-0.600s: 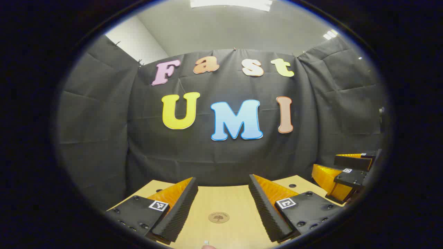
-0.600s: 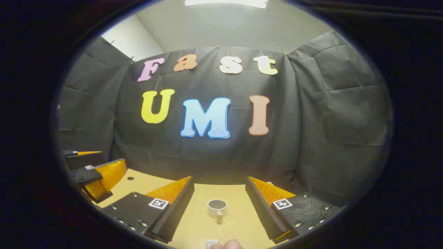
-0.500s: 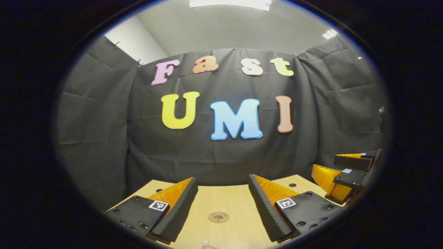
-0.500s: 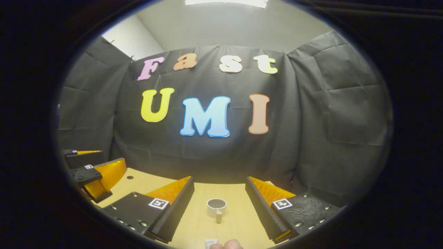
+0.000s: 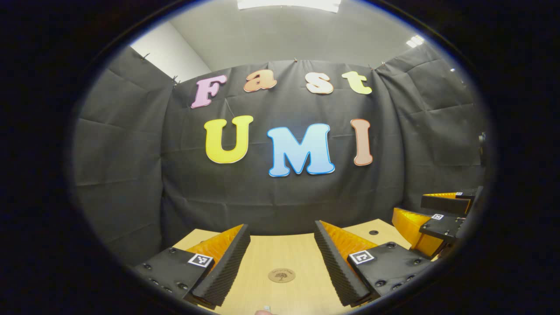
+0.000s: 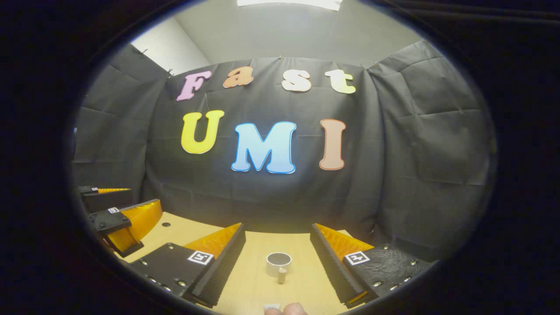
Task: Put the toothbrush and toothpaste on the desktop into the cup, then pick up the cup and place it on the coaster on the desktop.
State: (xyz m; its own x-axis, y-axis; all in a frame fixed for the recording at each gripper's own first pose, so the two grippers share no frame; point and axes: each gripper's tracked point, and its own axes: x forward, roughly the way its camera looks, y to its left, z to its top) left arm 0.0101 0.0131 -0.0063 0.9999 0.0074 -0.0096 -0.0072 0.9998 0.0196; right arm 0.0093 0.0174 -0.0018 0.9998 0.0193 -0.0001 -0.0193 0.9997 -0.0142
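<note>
Left gripper view: left tool (image 5: 282, 262) wide open, holding nothing, above worktop (image 5: 280, 249) with coaster (image 5: 281, 275) between its fingers; right gripper view: right tool (image 6: 278, 260) wide open, empty, cup (image 6: 278, 264) upright on worktop between them

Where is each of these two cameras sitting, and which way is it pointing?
Left gripper view: rides on the left gripper, looks forward over the desktop at the coaster and the booth wall; its own two fingers stand apart at the bottom.
Right gripper view: rides on the right gripper, looks forward at the cup; its own fingers stand apart, a fingertip at the bottom edge.
Shared: desktop, wall, and each shows the other gripper at its side edge.
</note>
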